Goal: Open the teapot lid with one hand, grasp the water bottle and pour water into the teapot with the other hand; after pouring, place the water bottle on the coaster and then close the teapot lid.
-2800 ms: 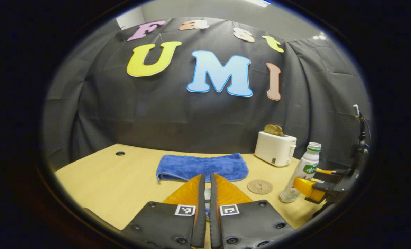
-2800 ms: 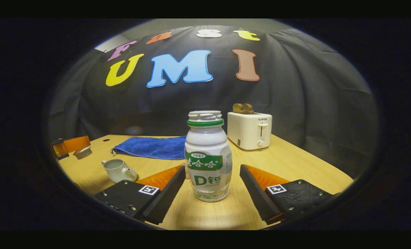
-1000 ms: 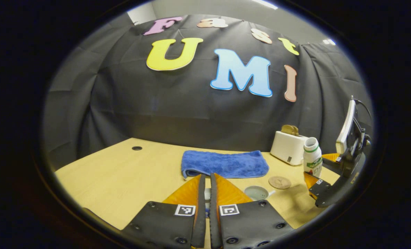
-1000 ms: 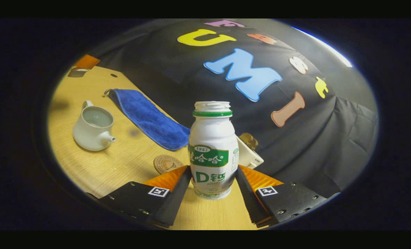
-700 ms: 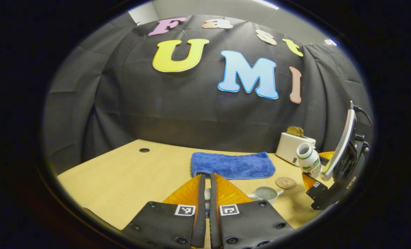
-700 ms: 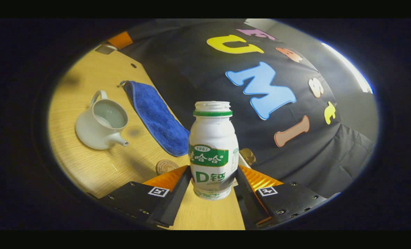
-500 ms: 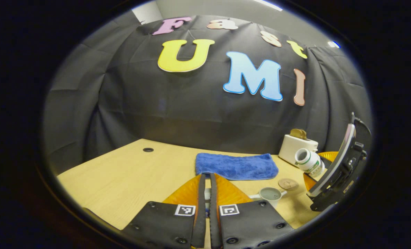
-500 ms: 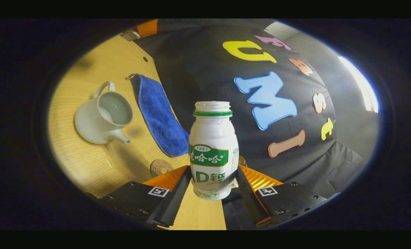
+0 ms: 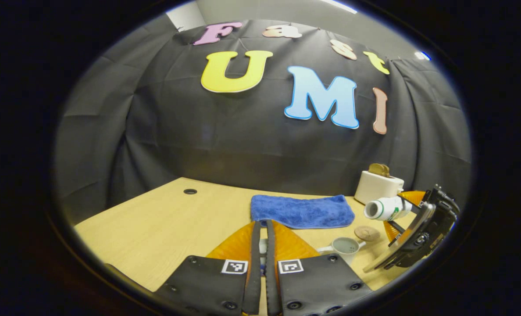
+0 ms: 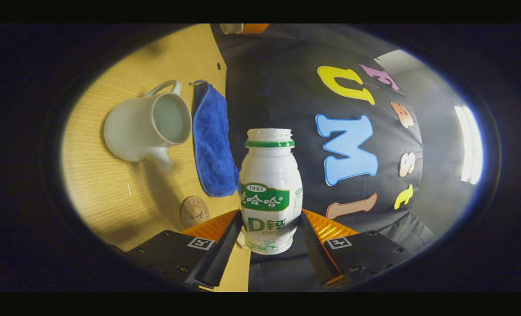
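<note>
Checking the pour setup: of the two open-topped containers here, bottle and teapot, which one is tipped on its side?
The water bottle, clamped in the right tongs, lies about level above the table; the teapot stands upright.

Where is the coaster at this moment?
In the left gripper view, the coaster lies on the table at the right, between the blue towel and the open teapot.

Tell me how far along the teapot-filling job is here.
Done: the teapot stands open, its lid held off to the side in the left tongs. In hand: the right tongs clamp the water bottle, tipped roughly level with its mouth toward the teapot; no stream is visible. Left: pouring, setting the bottle on the coaster, closing the lid.
</note>
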